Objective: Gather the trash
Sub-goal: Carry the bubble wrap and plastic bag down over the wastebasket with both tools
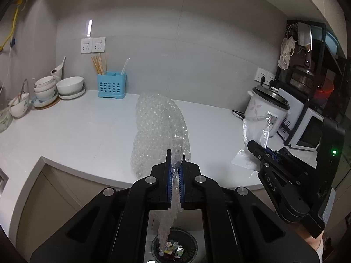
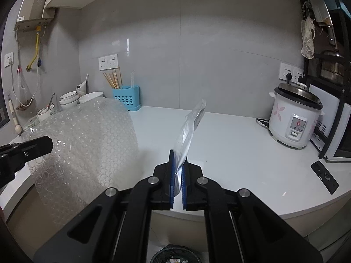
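Bubble wrap (image 1: 158,131) clamped in left gripper (image 1: 175,160), pads pressed tight on a crumpled fold, sheet rearing up toward twelve o'clock and a tail trailing down toward six, over bin (image 1: 174,248). Bin on floor at six o'clock in left view, dark mesh, scraps of paper and packaging inside. Same bin's rim at six o'clock in right view.

Plastic bag (image 2: 190,129) pinched in right gripper (image 2: 178,159), jaws narrow on its lower edge, bag standing up and leaning toward one o'clock, clear with a silvery sheen. In left view, same bag at three o'clock, hanging in front of cooker (image 1: 266,114), with right gripper below it.

Seen from right wrist, bubble wrap fills nine o'clock as a broad curved sheet, left gripper's black finger across it at the edge.

Counter (image 1: 76,129) white, curved at its front edge. At ten o'clock in left view: stacked bowls (image 1: 47,87) on a plate, blue holder (image 1: 111,84) with chopsticks against wall. Sockets (image 1: 93,45) above holder. Cooker white with pink flowers at two o'clock, plugged in behind. Black rack (image 1: 307,83) at far right, pot and cleaver on it. Small black flat object (image 2: 324,176) on counter at four o'clock in right view, kind unclear.
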### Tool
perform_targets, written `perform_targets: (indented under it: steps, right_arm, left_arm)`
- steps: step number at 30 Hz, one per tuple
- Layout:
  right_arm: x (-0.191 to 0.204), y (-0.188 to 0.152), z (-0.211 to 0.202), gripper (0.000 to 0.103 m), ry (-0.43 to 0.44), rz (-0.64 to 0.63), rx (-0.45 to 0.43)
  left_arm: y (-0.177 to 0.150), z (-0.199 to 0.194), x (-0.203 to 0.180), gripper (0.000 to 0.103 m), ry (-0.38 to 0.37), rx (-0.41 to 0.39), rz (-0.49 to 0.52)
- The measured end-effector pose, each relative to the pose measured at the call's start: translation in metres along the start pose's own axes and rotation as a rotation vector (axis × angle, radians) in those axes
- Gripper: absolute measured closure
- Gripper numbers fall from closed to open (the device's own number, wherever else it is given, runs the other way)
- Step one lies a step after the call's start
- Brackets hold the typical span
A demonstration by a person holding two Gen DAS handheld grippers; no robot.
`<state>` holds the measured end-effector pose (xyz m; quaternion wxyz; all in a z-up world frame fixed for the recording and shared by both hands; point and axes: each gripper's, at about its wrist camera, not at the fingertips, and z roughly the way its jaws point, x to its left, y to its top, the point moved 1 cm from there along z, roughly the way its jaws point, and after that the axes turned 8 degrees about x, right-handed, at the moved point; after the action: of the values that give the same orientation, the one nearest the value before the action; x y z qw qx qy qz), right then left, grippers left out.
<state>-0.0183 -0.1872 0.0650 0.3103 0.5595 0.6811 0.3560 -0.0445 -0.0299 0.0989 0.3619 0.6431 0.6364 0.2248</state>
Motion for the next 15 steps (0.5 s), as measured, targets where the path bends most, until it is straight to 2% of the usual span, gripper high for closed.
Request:
perform_targets:
  steps: [8,15]
  right_arm:
    - [0.000,-0.059,-0.036,0.099,0.033,0.009,-0.016]
    - [0.003,-0.106,-0.062,0.099,0.042,0.012,-0.035]
  left_arm:
    - [-0.061,-0.030,-0.002,0.099,-0.051,-0.004,0.004]
    - [-0.108,-0.047,-0.008,0.099,-0.050,-0.005,0.013]
